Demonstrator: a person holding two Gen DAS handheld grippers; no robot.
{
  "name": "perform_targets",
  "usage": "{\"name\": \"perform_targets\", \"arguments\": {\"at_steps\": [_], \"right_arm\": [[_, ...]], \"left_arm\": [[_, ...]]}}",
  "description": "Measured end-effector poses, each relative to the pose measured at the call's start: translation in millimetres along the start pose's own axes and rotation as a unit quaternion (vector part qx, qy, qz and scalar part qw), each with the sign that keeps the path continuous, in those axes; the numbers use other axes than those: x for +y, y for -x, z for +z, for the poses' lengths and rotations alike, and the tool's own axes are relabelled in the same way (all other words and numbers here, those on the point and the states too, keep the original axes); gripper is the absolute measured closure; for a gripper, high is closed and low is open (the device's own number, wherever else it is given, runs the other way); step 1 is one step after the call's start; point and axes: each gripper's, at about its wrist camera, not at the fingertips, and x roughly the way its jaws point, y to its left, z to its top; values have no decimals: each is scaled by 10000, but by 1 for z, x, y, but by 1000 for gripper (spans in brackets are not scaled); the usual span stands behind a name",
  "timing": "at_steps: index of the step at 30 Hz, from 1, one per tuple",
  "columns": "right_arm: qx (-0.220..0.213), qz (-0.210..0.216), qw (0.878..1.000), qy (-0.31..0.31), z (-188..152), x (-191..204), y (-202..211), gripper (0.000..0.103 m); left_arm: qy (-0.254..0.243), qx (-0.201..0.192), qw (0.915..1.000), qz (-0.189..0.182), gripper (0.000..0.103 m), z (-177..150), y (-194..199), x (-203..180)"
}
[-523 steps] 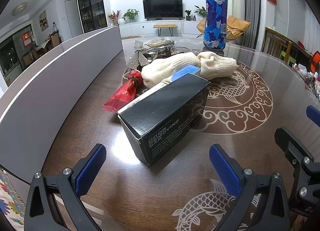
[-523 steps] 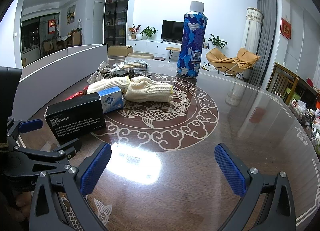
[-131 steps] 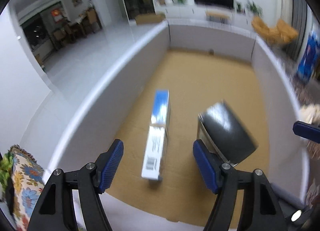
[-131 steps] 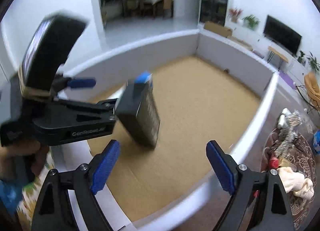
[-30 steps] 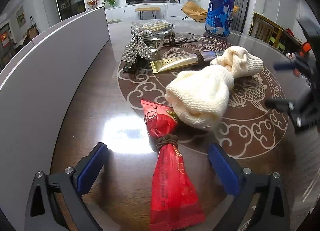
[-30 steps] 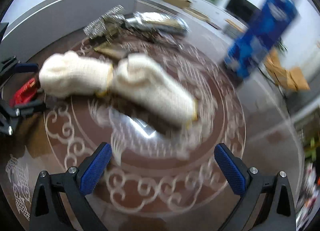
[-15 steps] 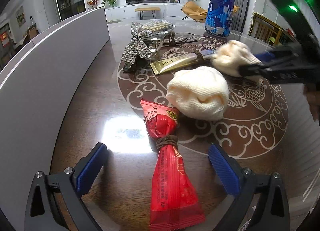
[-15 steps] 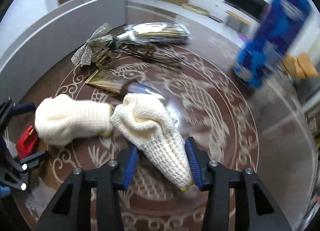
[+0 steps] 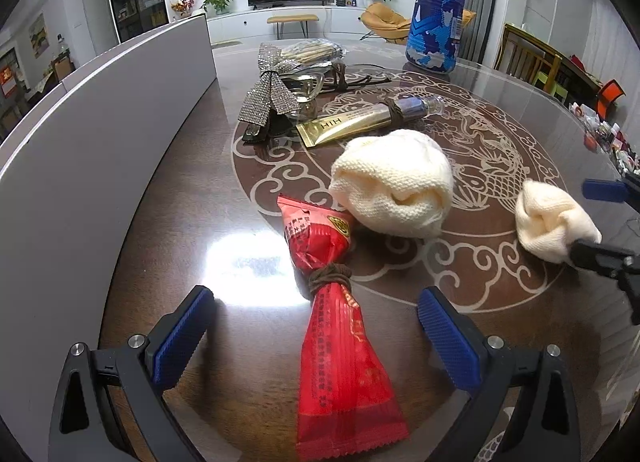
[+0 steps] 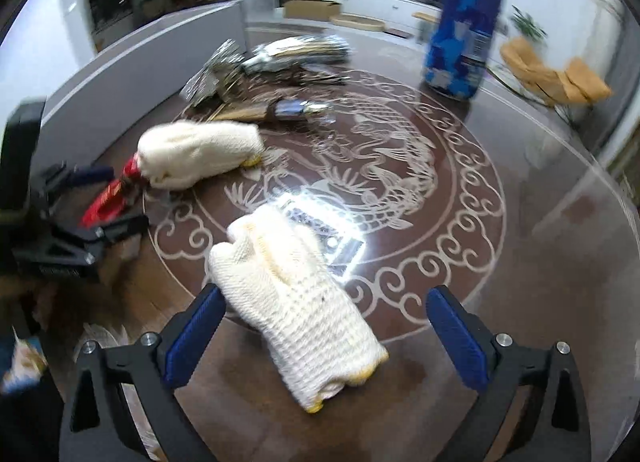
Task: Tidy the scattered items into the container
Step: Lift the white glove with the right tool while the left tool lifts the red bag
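- Left wrist view: left tongs [image 9: 312, 336] spread wide and gripping nothing, straddling the red packet [image 9: 336, 326] on the worktop [image 9: 168, 221], its tail lying between the pads – lined up, by the look of it, for a pinch near the knotted waist.
- Rolled glove [image 9: 394, 185] resting just beyond the packet's top corner, touching or nearly so; gold tube [image 9: 360, 121], sequin bow [image 9: 268, 91] and a wrapped bundle heaped farther back, near the blue can [image 9: 438, 5].
- Container wall [image 9: 100, 121] curving along the left, close enough for a short carry; inside not visible.
- Second glove [image 9: 554, 221] far right, between the right tongs' arms.
- Right wrist view: right tongs [image 10: 326, 338] with jaws opening, near full spread; glove [image 10: 296, 314] lying slantwise between them, brushing or just beside the left pad [image 10: 196, 336], clear of the right – loose on the worktop, not gripped.
- Probably a re-grip in hand: glove set too crooked for a clean hold.
- Other glove [image 10: 198, 151] farther off, beside the packet [image 10: 110, 193] and the left tongs [image 10: 116, 201].
- Most clutter not yet tidied.
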Motion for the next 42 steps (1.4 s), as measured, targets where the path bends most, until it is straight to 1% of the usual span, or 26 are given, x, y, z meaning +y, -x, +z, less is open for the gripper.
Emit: {"name": "perform_targets", "arguments": {"at_steps": [2, 6, 10, 14, 17, 18, 19, 20, 21, 22, 23, 24, 25, 26, 29, 33, 34, 36, 37, 38, 40, 42], "right_arm": [[19, 203, 9995, 251, -2, 6, -4, 2], [-36, 273, 9981, 543, 1, 16, -11, 2], [49, 330, 9984, 449, 4, 16, -22, 2], [154, 234, 9989, 382, 0, 12, -32, 1], [35, 274, 9994, 208, -5, 7, -31, 0], [-13, 272, 9994, 194, -6, 6, -30, 0], [-65, 265, 9995, 182, -7, 6, -30, 0], [-112, 256, 9995, 166, -9, 6, -29, 0], [-142, 249, 9995, 154, -9, 5, -29, 0], [-185, 238, 9994, 138, -10, 6, -28, 0], [-235, 225, 9994, 117, -11, 6, -28, 0], [-275, 214, 9993, 98, -11, 6, -28, 0], [-295, 207, 9993, 87, -12, 6, -28, 0], [-296, 203, 9993, 85, -12, 6, -27, 0], [-273, 200, 9994, 86, -11, 6, -27, 0], [-118, 187, 9997, 70, -8, 8, -28, 0], [-136, 200, 9997, 97, -7, 10, -29, 1], [-251, 182, 9995, 59, -8, 11, -26, 15], [-313, 147, 9994, -2, -8, 12, -23, 30], [-345, 91, 9993, -73, -8, 12, -21, 43], [-342, -34, 9991, -247, -10, 12, -17, 51], [-337, -198, 9978, -536, -19, 10, -12, 51]], "left_arm": [[-11, -1, 10000, -12, 0, -1, 1, 0], [-8, -3, 10000, -19, 0, -1, 1, 0], [-36, 3, 9999, -101, 0, -1, 1, 1], [-155, 81, 9998, -128, 0, 2, -1, 1], [-184, 100, 9997, -149, 0, 4, -2, 2], [-172, 94, 9997, -131, 2, 5, -3, 3], [-161, 68, 9998, -120, 14, 7, -2, 4], [-148, 32, 9998, -117, 22, 9, -1, 4], [-135, 22, 9998, -117, 37, 12, 0, 4], [-120, 31, 9999, -115, 49, 15, 0, 4], [-110, 37, 9999, -115, 55, 17, 0, 2], [-116, 33, 9998, -126, 67, 17, 0, 1], [-129, 27, 9998, -132, 73, 16, 1, -1], [-139, 14, 9998, -127, 77, 15, 2, -3], [-79, -85, 9998, -139, 77, 4, 10, -12], [-41, -242, 9996, -146, 77, -18, 24, -30], [-81, -271, 9995, -143, 77, -22, 26, -36], [-98, -340, 9993, -145, 77, -31, 32, -46], [-78, -374, 9992, -135, 77, -33, 33, -49], [-61, -397, 9991, -114, 77, -35, 34, -51], [-17, -396, 9992, -104, 77, -35, 34, -53], [32, -402, 9991, -129, 77, -35, 34, -52]]}}
